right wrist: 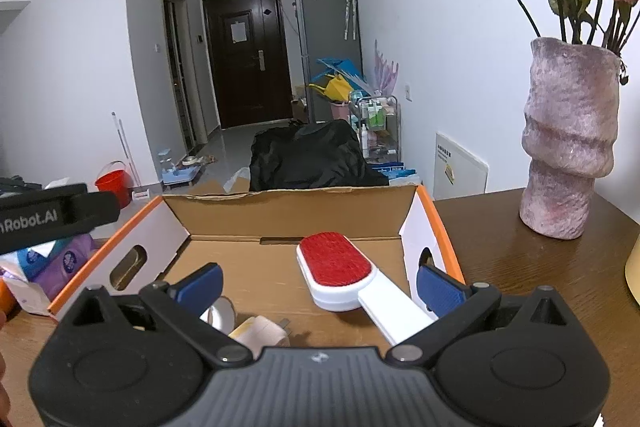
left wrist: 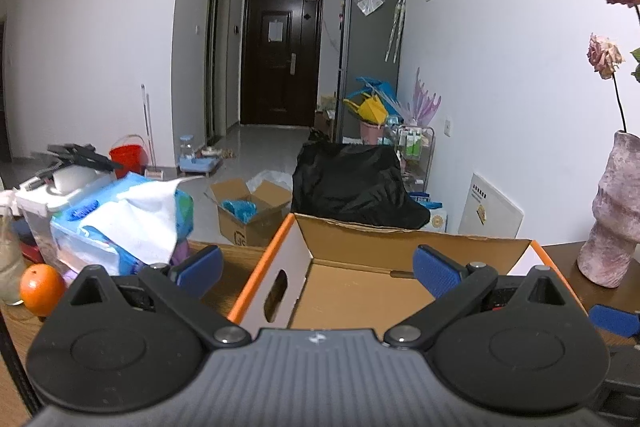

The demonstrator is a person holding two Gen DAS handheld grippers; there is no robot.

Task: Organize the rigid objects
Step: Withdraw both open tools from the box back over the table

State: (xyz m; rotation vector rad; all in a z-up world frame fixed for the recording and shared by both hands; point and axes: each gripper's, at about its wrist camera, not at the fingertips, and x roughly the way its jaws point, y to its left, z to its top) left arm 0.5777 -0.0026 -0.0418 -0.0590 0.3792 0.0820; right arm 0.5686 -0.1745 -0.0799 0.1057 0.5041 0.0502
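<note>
An open cardboard box (right wrist: 288, 219) with orange edges stands on the wooden table; it also shows in the left wrist view (left wrist: 400, 239). Inside it lie a white lint brush with a red pad (right wrist: 340, 271), a roll of tape (right wrist: 220, 315) and a beige plug-like object (right wrist: 262, 335). My right gripper (right wrist: 318, 287) is open and empty, just above the box's near side, over the brush handle. My left gripper (left wrist: 318, 269) is open and empty, above the box's left wall. An orange (left wrist: 42, 289) lies on the table at the left.
A pink vase (right wrist: 568, 143) with dried roses stands on the table right of the box. Tissue packs and a white cloth (left wrist: 120, 223) are piled left of the box. The left gripper's body (right wrist: 56, 215) shows at the left of the right wrist view.
</note>
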